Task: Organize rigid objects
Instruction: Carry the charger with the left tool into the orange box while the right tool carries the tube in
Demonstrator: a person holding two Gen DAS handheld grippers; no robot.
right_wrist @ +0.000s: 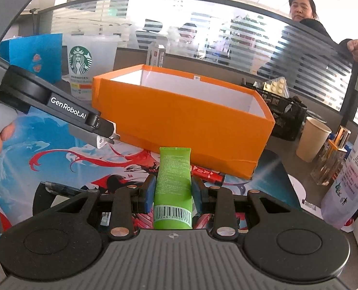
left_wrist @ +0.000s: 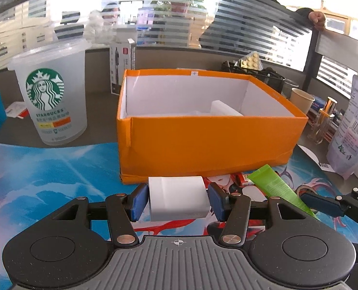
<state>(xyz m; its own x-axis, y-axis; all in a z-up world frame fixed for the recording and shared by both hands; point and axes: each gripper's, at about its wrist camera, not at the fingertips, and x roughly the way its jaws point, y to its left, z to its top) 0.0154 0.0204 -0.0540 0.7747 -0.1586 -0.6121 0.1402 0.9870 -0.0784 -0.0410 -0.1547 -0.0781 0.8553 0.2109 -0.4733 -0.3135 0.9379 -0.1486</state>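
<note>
Orange cardboard box point(left_wrist: 210, 140), open-topped w/ white lining, sits mid-desk on a blue printed desk mat point(left_wrist: 58, 169); a small white block point(left_wrist: 223, 108) lies inside it near the back. The left gripper point(left_wrist: 177, 199) has its blue pads clamped on a white rectangular charger block point(left_wrist: 177, 198), held just in front of the box's near wall and clear of the mat. In the right wrist view the same white block shows at that gripper's tip, metal prongs pointing at the box's corner.

The right gripper point(right_wrist: 171, 193) is closed on a green plastic squeeze tube point(right_wrist: 174, 181) — barcode end toward the camera, crimped end pointing at the box, pads pressing both sides. The tube is near the box's front wall, not touching it.

A small red printed packet point(right_wrist: 208, 174) lies flat on the mat btwn tube and box. A dark pen point(right_wrist: 60, 188) rests on the mat at left.

Left of the box stands a frosted plastic Starbucks cup point(left_wrist: 49, 91); behind it, an upright white-and-black carton point(left_wrist: 122, 67). To the right — a black mesh basket point(right_wrist: 284, 114) holding a blister pack of pills point(right_wrist: 274, 85), a tan paper cup point(right_wrist: 311, 139), a gold-capped glass bottle point(left_wrist: 322, 120) and a printed plastic pouch point(left_wrist: 353, 125). A person point(left_wrist: 251, 12) stands behind the striped glass partition, one hand on its edge.
</note>
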